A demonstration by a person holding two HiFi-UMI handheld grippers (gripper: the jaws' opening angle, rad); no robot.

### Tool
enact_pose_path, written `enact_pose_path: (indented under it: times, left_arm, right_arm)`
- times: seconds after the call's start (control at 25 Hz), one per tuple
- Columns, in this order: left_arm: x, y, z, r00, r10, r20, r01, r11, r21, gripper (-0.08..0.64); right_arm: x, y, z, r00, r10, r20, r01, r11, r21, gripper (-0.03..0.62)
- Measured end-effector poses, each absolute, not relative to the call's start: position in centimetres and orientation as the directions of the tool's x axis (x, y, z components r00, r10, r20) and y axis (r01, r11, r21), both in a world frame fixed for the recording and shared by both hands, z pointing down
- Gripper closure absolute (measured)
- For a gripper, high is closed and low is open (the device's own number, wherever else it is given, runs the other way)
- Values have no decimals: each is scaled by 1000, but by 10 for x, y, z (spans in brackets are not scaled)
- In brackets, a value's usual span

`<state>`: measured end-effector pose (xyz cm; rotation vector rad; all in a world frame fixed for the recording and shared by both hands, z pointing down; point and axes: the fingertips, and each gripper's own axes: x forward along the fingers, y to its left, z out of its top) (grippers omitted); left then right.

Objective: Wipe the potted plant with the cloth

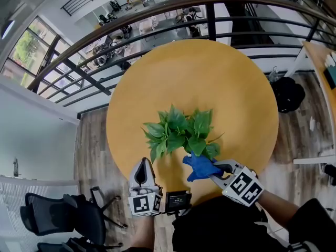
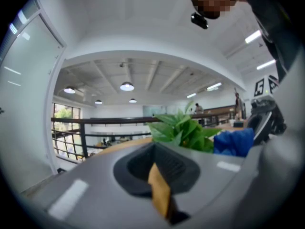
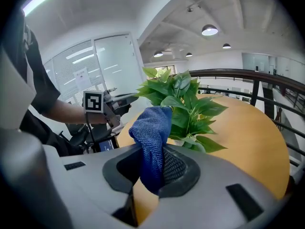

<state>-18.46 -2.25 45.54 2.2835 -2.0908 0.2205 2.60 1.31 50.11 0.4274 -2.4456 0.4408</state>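
Note:
The green leafy potted plant (image 1: 178, 133) stands on the near half of the round yellow table (image 1: 199, 72); leaves hide its pot. My right gripper (image 1: 213, 170) is shut on a blue cloth (image 1: 199, 166), which touches the plant's near-right leaves. In the right gripper view the cloth (image 3: 151, 128) sticks up from the gripper (image 3: 152, 168) just in front of the plant (image 3: 178, 101). My left gripper (image 1: 143, 165) sits near the table's front edge, below and left of the plant, shut with nothing in it. In the left gripper view the plant (image 2: 183, 130) and cloth (image 2: 233, 142) lie ahead to the right.
A dark railing (image 1: 157, 25) curves behind the table, with a lower floor beyond it. A black office chair (image 1: 63, 214) stands at the lower left. A black bag (image 1: 287, 94) lies on the floor at the right, beside another table (image 1: 321, 62). A small screen (image 1: 177, 199) sits between the grippers.

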Motion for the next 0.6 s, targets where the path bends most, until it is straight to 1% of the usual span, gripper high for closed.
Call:
enact_pose_path:
  times: [0.2, 0.36, 0.52, 0.6]
  left_arm:
    - [-182, -22, 456, 84, -988, 131, -993, -93, -66, 558]
    - [-183, -21, 455, 83, -988, 130, -994, -91, -65, 558]
    - [-185, -19, 455, 78, -988, 131, -994, -87, -65, 558]
    - [-185, -18, 456, 76, -989, 129, -994, -85, -65, 558]
  right_arm:
    - [41, 24, 510, -745, -167, 646, -405, 882, -240, 518]
    - [44, 33, 512, -739, -137, 659, -378, 895, -237, 518]
    - [36, 38, 501, -755, -112, 646, -330, 916, -228, 518]
    - [26, 35, 496, -784, -97, 613, -328, 903, -276, 518]
